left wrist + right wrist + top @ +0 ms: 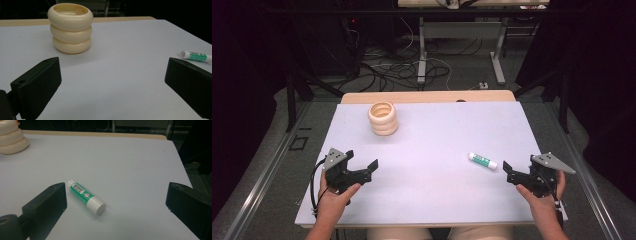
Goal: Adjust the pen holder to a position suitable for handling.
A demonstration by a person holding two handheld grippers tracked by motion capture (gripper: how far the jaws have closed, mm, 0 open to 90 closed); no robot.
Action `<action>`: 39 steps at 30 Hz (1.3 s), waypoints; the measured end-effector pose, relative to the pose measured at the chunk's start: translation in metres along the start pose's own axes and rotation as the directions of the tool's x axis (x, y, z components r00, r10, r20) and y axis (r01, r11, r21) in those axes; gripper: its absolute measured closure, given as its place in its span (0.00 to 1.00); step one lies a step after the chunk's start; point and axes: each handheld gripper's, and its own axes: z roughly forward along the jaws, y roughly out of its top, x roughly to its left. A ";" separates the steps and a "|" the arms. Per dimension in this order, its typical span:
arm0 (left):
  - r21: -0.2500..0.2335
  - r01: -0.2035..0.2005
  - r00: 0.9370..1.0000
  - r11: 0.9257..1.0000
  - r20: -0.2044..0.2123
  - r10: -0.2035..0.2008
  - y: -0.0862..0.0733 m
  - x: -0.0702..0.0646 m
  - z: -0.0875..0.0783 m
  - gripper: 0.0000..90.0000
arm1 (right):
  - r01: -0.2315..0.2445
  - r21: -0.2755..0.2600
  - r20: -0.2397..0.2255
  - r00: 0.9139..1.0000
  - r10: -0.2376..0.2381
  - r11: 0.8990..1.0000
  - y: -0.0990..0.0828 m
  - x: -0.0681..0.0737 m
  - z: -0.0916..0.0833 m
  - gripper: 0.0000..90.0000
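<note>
- One glue stick (85, 197) lies on its side on the white surface (437, 150), just ahead of the right tongs (518, 170); the right gripper view shows its green label with a barcode and its flat white cap end turned toward the camera, details too small to read in the high view (482, 160).
- Both jaws of the right tongs stand wide apart and hold nothing; the glue stick lies between their lines but nearer the left-hand jaw in that view, touching neither.
- The left gripper view catches the same glue stick (196, 56) far off at its right edge, partly behind a jaw.
- The left tongs (361, 165) also gape wide and empty, resting low over the near left part of the surface.
- A cream ribbed cup (70, 27), shaped like three stacked rings, stands upright toward the far left; the left gripper view shows its open mouth, while the right gripper view shows just its lower rings (11, 140) at the corner.
- The high view alone gives the person's hands, the wooden far edge and the cables (402, 70) on the floor beyond.
</note>
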 end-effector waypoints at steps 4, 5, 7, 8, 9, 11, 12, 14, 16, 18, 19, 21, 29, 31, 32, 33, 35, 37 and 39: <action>-0.003 -0.012 1.000 1.000 0.004 0.012 0.000 -0.002 0.001 0.01 | 0.011 0.010 0.003 1.000 -0.011 1.000 -0.001 0.001 0.001 0.11; -0.002 -0.014 1.000 1.000 0.003 0.014 0.000 -0.002 0.001 0.01 | 0.018 0.006 0.001 1.000 -0.018 1.000 -0.001 0.001 0.001 0.13; -0.001 -0.012 1.000 1.000 0.006 0.012 0.000 -0.004 0.002 0.01 | 0.029 0.009 0.000 1.000 -0.029 1.000 0.000 0.002 0.001 0.16; 0.000 -0.015 1.000 1.000 0.006 0.015 0.000 -0.004 0.002 0.01 | 0.037 0.003 0.000 0.999 -0.037 0.999 0.000 0.002 0.001 0.17; 0.000 -0.015 1.000 1.000 0.006 0.015 0.000 -0.004 0.002 0.01 | 0.039 -0.004 -0.001 0.999 -0.039 0.999 0.000 0.002 0.002 0.17; 0.004 -0.019 1.000 1.000 0.005 0.019 0.000 -0.006 0.002 0.02 | 0.051 0.001 -0.005 0.999 -0.051 0.999 0.002 0.003 0.002 0.24; 0.002 -0.017 1.000 1.000 0.005 0.017 0.000 -0.007 0.002 0.03 | 0.046 0.006 -0.014 0.999 -0.046 0.999 0.004 0.005 0.002 0.29; 0.004 -0.016 1.000 1.000 0.006 0.016 -0.001 -0.008 0.003 0.03 | 0.059 0.016 -0.019 0.998 -0.059 0.998 0.005 0.006 0.001 0.34; 0.013 -0.032 0.999 0.999 0.007 0.032 -0.001 -0.009 0.003 0.04 | 0.069 0.024 -0.049 0.997 -0.068 0.997 0.013 0.012 0.001 0.45; 0.016 -0.037 0.999 0.999 0.005 0.037 -0.001 -0.009 0.003 0.05 | 0.087 0.013 -0.045 0.995 -0.086 0.996 0.019 0.018 0.003 0.50; 0.016 -0.037 0.999 0.999 0.005 0.037 -0.001 -0.009 0.003 0.05 | 0.096 0.028 -0.063 0.994 -0.095 0.995 0.023 0.020 0.004 0.52; 0.015 -0.032 1.000 0.999 0.000 0.032 -0.001 -0.009 0.004 0.06 | 0.111 0.032 -0.076 0.991 -0.108 0.993 0.031 0.023 0.010 0.56; 0.025 -0.029 1.000 0.999 -0.002 0.029 -0.002 -0.008 0.005 0.12 | 0.113 0.088 -0.133 0.986 -0.101 0.990 0.035 0.030 0.035 0.81; 0.031 -0.021 1.000 0.999 0.004 0.021 -0.002 -0.009 0.007 0.14 | 0.110 0.112 -0.145 0.985 -0.093 0.988 0.027 0.030 0.039 0.88; 0.031 -0.021 1.000 0.999 0.004 0.021 -0.002 -0.009 0.007 0.15 | 0.119 0.119 -0.146 0.984 -0.101 0.986 0.023 0.029 0.041 0.90; 0.034 -0.021 1.000 0.999 0.005 0.020 -0.002 -0.009 0.007 0.16 | 0.121 0.131 -0.146 0.984 -0.101 0.984 0.020 0.028 0.043 0.94; 0.034 -0.014 1.000 0.999 0.012 0.013 -0.001 -0.011 0.009 0.17 | 0.130 0.140 -0.154 0.982 -0.108 0.981 0.017 0.027 0.044 0.97; 0.035 -0.020 1.000 0.999 0.014 0.019 0.000 -0.014 0.011 0.17 | 0.124 0.160 -0.158 0.982 -0.099 0.979 0.014 0.025 0.046 1.00; 0.033 -0.042 0.999 0.999 0.021 0.042 0.002 -0.021 0.015 0.19 | 0.127 0.187 -0.179 0.979 -0.094 0.974 0.007 0.024 0.048 1.00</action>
